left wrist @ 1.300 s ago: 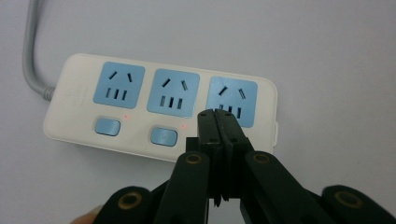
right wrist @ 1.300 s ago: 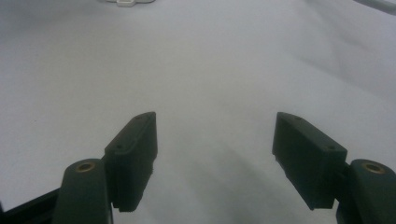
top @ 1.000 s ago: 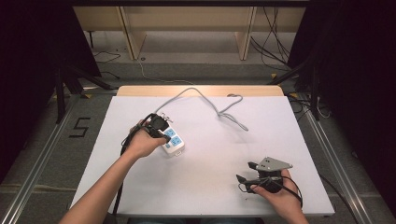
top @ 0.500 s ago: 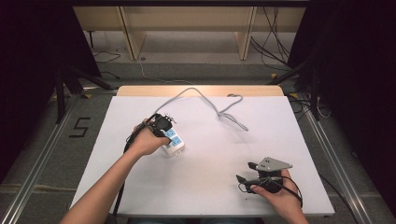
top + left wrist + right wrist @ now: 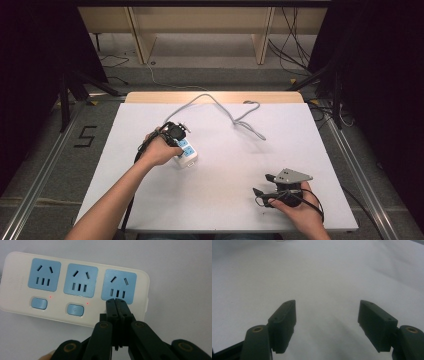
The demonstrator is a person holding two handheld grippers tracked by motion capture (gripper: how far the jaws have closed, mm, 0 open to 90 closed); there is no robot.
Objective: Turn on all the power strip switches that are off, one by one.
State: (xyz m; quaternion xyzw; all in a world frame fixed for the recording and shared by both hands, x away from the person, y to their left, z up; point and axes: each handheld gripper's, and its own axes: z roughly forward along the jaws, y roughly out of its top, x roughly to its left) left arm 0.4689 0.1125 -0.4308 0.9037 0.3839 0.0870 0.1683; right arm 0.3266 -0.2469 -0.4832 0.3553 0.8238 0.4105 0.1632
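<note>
Power strip [image 5: 72, 290] toward left edge of bench [image 5: 240, 200], mid-depth. Left tool [image 5: 117, 305] closed, empty, tips at third socket's lower edge, likely pressing switches. Right tool [image 5: 327, 322] open, empty, near right front corner. Next: probably shift onto third switch.

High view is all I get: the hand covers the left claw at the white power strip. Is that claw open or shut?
Observer: Shut. The left gripper view shows the left claw with its jaws together, tips at the lower edge of the end blue socket of the white rectangular plastic power strip.
Operator: Is the strip switched on?
Observer: Two small red lights glow beside the two blue buttons; the claw hides any third.
Operator: And the right claw?
Observer: The right claw is open, with nothing between its jaws, over the white table.
</note>
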